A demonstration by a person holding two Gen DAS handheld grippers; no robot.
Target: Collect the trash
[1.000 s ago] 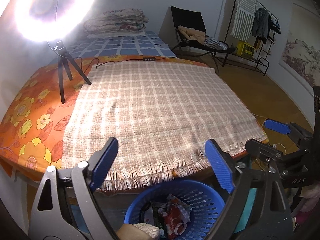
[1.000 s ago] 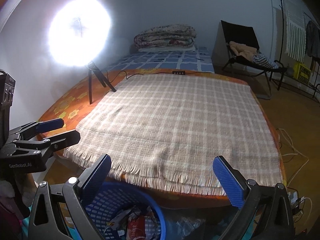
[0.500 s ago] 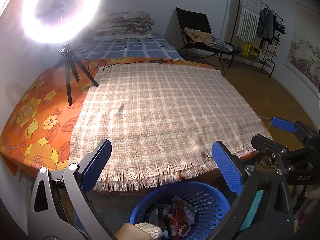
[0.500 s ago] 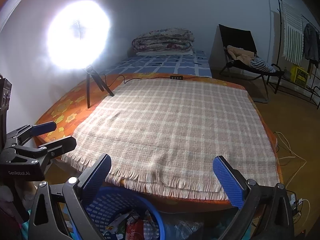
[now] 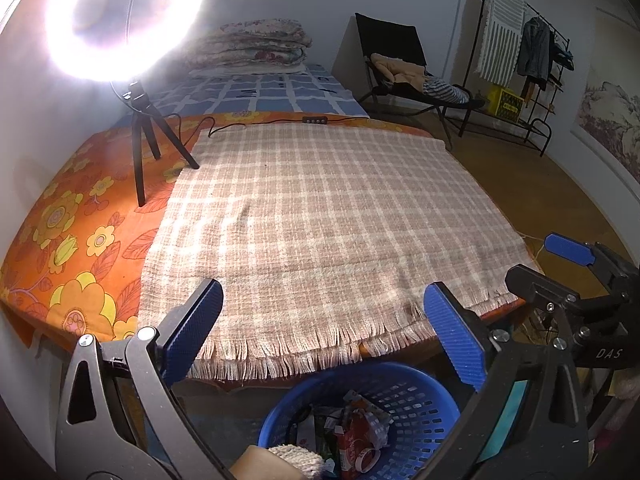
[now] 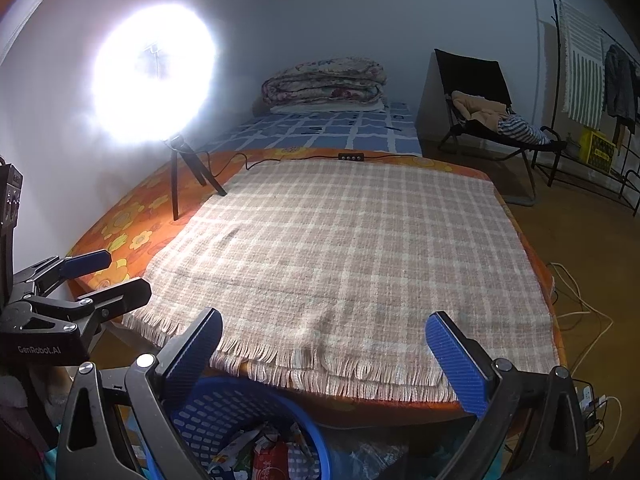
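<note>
A blue plastic basket (image 5: 420, 392) stands on the floor at the foot of the bed, with crumpled wrappers and packaging (image 5: 352, 428) inside. My left gripper (image 5: 322, 300) hangs above it, open wide, with nothing between its blue pads. The right wrist view shows the same basket (image 6: 240, 396) at the lower left, with trash (image 6: 268, 452) in it. My right gripper (image 6: 325, 324) is open and empty, just to the right of the basket. Each gripper shows in the other's view: the right gripper (image 5: 548, 266) and the left gripper (image 6: 92, 280).
A plaid fringed blanket (image 5: 320, 220) covers the bed over an orange flowered sheet (image 5: 80, 240). A bright ring light on a tripod (image 5: 140, 152) stands on the bed's left. Cables (image 6: 580, 312) lie on the floor to the right. A chair (image 5: 400, 64) and a clothes rack (image 5: 532, 48) stand behind.
The left gripper's jaws have spread a little wider. The right gripper and the basket are as before.
</note>
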